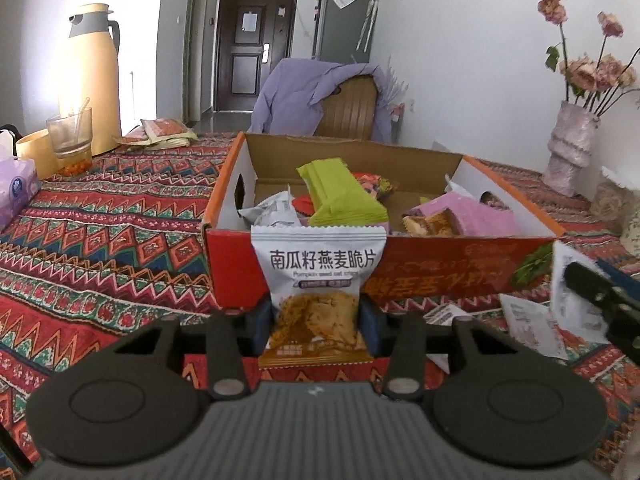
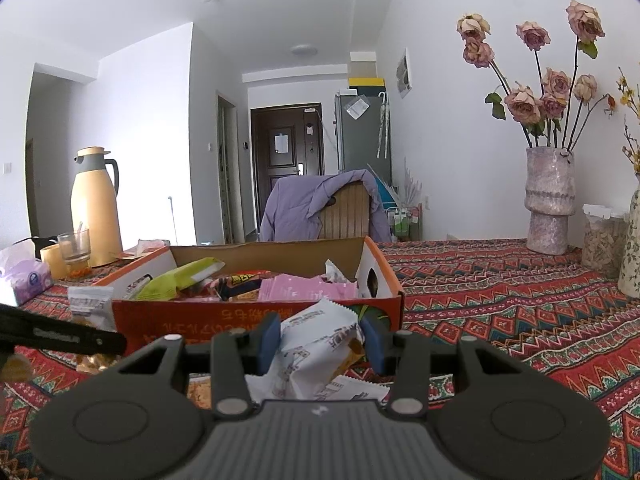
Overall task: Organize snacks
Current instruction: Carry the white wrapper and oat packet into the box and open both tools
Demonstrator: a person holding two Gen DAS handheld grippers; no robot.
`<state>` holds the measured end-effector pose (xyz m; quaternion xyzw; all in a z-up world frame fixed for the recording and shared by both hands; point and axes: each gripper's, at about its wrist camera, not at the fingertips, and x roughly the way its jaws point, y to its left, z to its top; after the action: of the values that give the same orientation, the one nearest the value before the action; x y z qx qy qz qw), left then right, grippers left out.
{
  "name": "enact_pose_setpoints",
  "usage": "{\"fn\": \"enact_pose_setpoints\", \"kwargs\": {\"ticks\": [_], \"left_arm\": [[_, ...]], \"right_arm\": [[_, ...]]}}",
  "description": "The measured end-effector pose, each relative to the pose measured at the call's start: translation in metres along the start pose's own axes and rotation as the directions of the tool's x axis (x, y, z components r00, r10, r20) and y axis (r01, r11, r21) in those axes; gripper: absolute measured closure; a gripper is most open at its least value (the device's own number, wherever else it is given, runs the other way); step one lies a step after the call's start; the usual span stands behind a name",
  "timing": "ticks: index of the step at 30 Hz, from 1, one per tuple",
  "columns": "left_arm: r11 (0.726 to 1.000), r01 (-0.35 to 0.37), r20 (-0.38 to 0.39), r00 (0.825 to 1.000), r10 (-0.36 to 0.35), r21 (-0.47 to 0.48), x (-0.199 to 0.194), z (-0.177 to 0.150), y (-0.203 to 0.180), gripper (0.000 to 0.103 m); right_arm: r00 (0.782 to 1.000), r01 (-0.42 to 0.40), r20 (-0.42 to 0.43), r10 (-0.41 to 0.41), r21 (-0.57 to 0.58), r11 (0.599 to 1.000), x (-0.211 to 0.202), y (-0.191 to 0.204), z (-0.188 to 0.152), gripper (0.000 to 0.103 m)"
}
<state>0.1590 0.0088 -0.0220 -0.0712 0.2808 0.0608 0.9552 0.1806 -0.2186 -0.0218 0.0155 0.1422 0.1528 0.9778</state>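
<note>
My left gripper (image 1: pixel 316 320) is shut on a white pumpkin-seed oat crisp packet (image 1: pixel 318 272), held upright just in front of the red cardboard box (image 1: pixel 236 272). The box holds several snacks, among them a green packet (image 1: pixel 340 194) and a pink packet (image 1: pixel 476 212). My right gripper (image 2: pixel 320 344) is shut on a crumpled white snack packet (image 2: pixel 316 348), in front of the same box (image 2: pixel 192 318). The right gripper also shows at the right edge of the left wrist view (image 1: pixel 600 300). More white packets (image 1: pixel 532 326) lie on the cloth beneath it.
A patterned red tablecloth (image 1: pixel 100 240) covers the table. At the left stand a yellow thermos (image 1: pixel 88 80), a glass (image 1: pixel 72 140) and a tissue pack (image 1: pixel 16 188). A vase of dried roses (image 2: pixel 550 200) and a jar (image 2: pixel 604 240) stand at the right. A chair with a purple jacket (image 1: pixel 320 92) is behind.
</note>
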Motion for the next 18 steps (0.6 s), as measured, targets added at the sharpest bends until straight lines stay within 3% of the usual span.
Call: {"fn": "enact_pose_setpoints", "kwargs": {"ticks": [8,18], "left_arm": [[0.998,0.049,0.072,0.996,-0.050,0.028,-0.028,0.015,-0.005,0.059],[0.997,0.055,0.114,0.992,-0.060,0.046,-0.028,0.047,-0.018,0.059]], "right_arm": [[1.000,-0.019,0.016,0.018,0.006,1.000,-0.006,0.001,0.009,0.059],[0.998,-0.034,0.054,0.035,-0.018,0.999,0.002,0.009,0.054,0.059]]}}
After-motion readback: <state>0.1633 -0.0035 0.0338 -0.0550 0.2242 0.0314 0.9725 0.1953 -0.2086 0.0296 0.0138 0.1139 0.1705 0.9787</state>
